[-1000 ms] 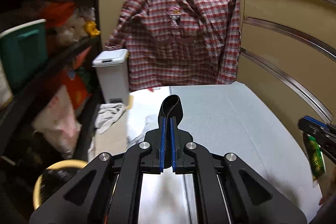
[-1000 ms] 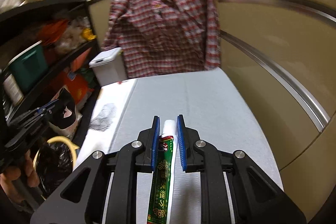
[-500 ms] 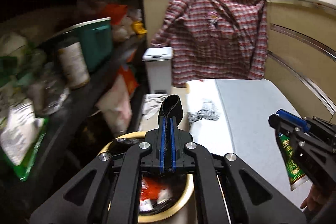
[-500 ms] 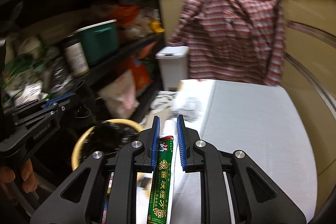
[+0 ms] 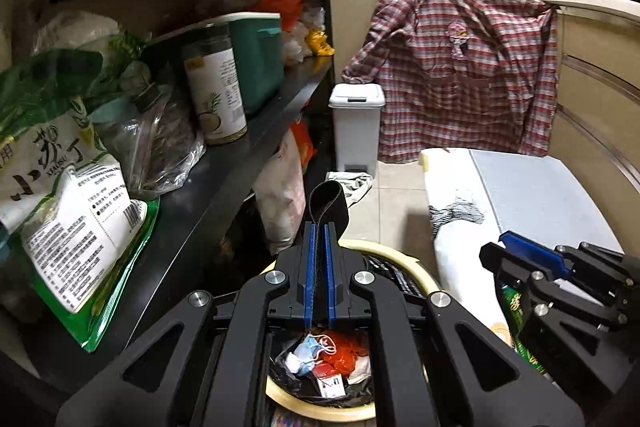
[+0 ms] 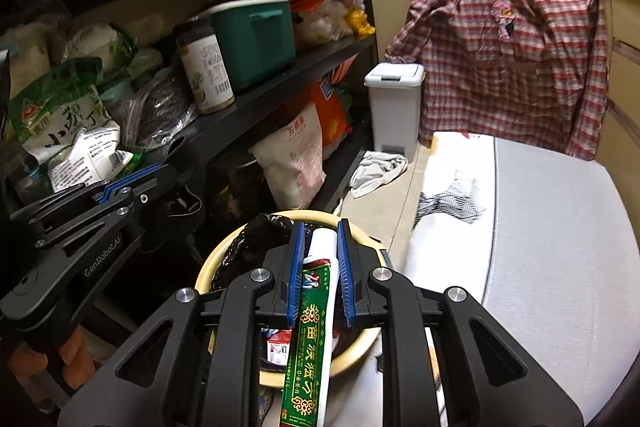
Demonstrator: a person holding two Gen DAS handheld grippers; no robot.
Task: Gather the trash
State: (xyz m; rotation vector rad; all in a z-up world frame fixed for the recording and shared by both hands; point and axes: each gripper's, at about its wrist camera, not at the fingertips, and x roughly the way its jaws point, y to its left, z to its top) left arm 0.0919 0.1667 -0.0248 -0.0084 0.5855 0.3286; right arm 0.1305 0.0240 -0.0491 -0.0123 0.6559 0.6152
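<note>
Your left gripper (image 5: 319, 231) is clamped on a black strap (image 5: 326, 203) above the yellow-rimmed trash bin (image 5: 404, 259). Your right gripper (image 6: 320, 259) pinches a green toothpaste tube (image 6: 310, 339), cap forward, over the same bin, which stands beside the black shelf (image 6: 256, 99).

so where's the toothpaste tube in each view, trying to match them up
Left wrist view: the toothpaste tube shows only as a green sliver at the lower right, mostly hidden behind the right gripper.
Right wrist view: bottom centre, clamped between the blue pads of the right gripper, white cap end pointing forward over the trash basket.
Shared landmark: the small white pedal bin standing beside the plaid shirt.
</note>
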